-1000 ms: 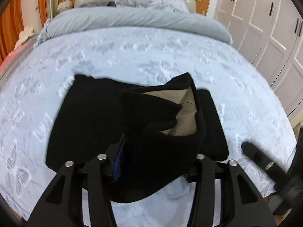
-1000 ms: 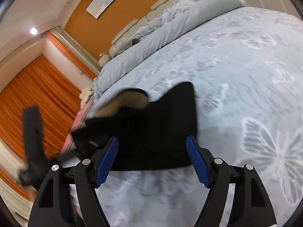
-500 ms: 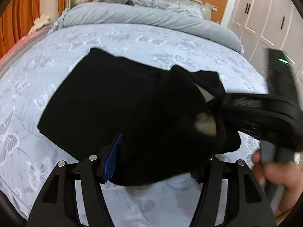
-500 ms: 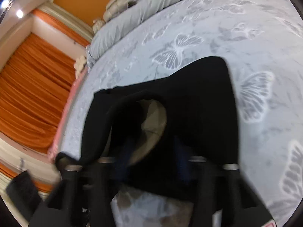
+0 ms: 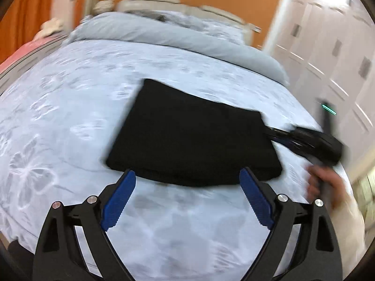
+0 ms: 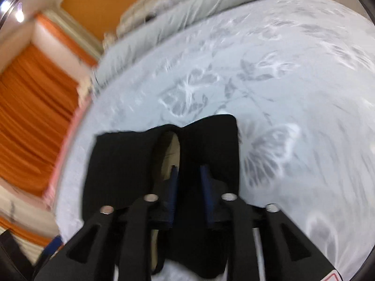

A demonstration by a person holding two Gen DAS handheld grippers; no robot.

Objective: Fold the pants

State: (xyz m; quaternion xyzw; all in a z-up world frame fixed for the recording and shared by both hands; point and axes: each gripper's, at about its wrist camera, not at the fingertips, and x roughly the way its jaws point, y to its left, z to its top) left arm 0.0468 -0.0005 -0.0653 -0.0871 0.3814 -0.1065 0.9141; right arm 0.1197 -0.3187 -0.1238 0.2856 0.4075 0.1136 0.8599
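The black pants [image 5: 187, 138] lie folded in a flat rectangle on the pale blue bed cover. My left gripper [image 5: 187, 194] is open and empty, just short of the near edge of the pants. My right gripper [image 6: 189, 171] is shut on the black pants [image 6: 121, 164] at their right side, where a fold shows the beige lining [image 6: 172, 151]. In the left wrist view the right gripper [image 5: 304, 138] reaches the right edge of the pants, blurred by motion.
The bed cover [image 5: 70, 107] with a butterfly print spreads all around. A grey duvet [image 5: 164, 35] and headboard lie at the far end. White wardrobe doors [image 5: 339, 58] stand to the right, orange curtains [image 6: 30, 121] to the left.
My left gripper let go of the pants and opened, pulling back. The raised part came down, so the pants lie flat. My right gripper went from open to shut on the right side.
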